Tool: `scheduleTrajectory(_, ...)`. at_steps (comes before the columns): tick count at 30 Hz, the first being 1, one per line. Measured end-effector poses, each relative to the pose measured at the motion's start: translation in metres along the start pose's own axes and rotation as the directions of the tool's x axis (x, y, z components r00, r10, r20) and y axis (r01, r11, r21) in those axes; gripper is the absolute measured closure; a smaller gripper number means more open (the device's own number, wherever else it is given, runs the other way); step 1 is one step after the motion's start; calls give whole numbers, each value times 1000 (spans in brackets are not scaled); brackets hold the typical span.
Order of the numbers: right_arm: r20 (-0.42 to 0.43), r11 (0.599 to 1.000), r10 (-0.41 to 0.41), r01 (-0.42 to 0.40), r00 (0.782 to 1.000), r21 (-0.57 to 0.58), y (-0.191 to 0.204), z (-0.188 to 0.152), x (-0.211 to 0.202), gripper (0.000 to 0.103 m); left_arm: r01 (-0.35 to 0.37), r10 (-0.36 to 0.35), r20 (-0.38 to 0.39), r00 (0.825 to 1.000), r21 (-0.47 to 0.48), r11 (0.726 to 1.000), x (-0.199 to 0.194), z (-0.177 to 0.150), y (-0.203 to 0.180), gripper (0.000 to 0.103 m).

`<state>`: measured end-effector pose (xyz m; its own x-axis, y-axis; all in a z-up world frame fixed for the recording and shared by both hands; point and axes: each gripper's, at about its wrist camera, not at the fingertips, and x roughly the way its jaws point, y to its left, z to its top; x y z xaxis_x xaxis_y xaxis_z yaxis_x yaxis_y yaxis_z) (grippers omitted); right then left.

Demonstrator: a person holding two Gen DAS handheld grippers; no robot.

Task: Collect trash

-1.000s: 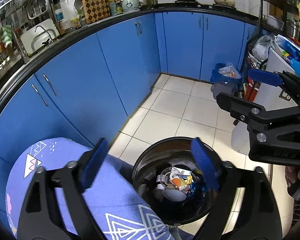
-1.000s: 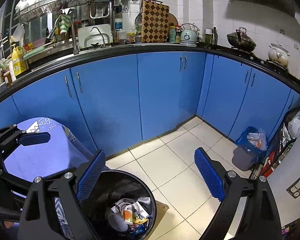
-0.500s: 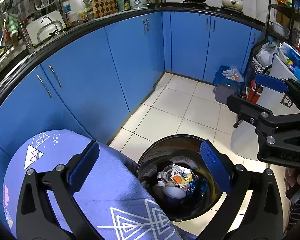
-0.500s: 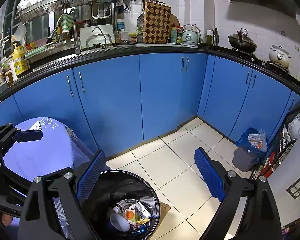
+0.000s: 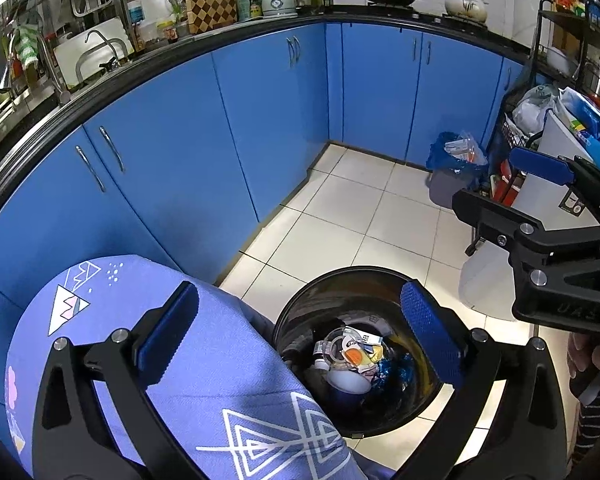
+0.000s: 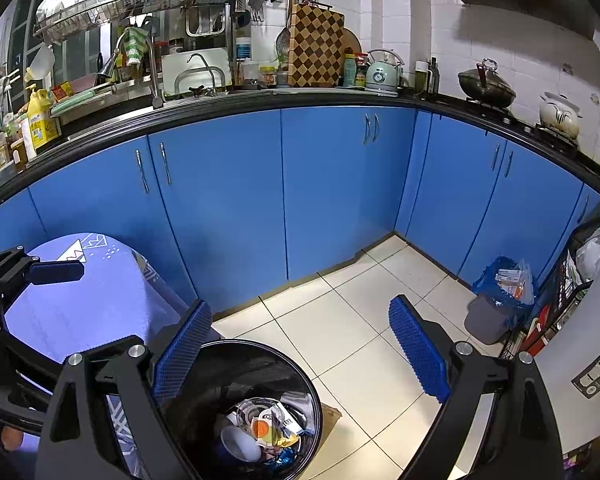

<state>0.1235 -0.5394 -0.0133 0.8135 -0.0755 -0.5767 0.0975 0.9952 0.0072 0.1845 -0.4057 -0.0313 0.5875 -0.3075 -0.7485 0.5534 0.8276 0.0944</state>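
A black round trash bin (image 5: 328, 292) stands on the tiled floor, also in the right wrist view (image 6: 300, 368). Inside lies trash (image 5: 354, 356): a clear plastic cup, wrappers and a white cup, also seen in the right wrist view (image 6: 262, 428). My left gripper (image 5: 300, 332) is open and empty above the bin's left rim and the table edge. My right gripper (image 6: 300, 348) is open and empty above the bin's far side; it also shows at the right of the left wrist view (image 5: 540, 184).
A round table with a purple patterned cloth (image 5: 140, 320) stands left of the bin. Blue kitchen cabinets (image 6: 320, 184) curve behind. A grey bin with a blue bag (image 6: 496, 308) and a rack (image 5: 556, 92) stand at the right. White tiled floor (image 6: 360, 320) lies between.
Both grippers have risen and pulled back a little from the bin. Both stay open and empty. The trash in the bin has not moved.
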Motion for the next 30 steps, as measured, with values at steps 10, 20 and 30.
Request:
scheduleTrajectory(10, -3, 1000, 2, -2, 1000, -9, 5, 2, -2, 15, 3, -3, 1, 1000, -5, 1000, -2, 0, -1, 3)
scheduleTrajectory(20, -4, 1000, 3, -3, 1000, -14, 7, 2, -1, 15, 1, -1, 18, 1000, 5, 1000, -6, 0, -4, 3)
scheduleTrajectory(30, -5, 1000, 7, -7, 1000, -17, 8, 2, -1, 15, 3, -3, 29, 1000, 7, 1000, -10, 1, -4, 3)
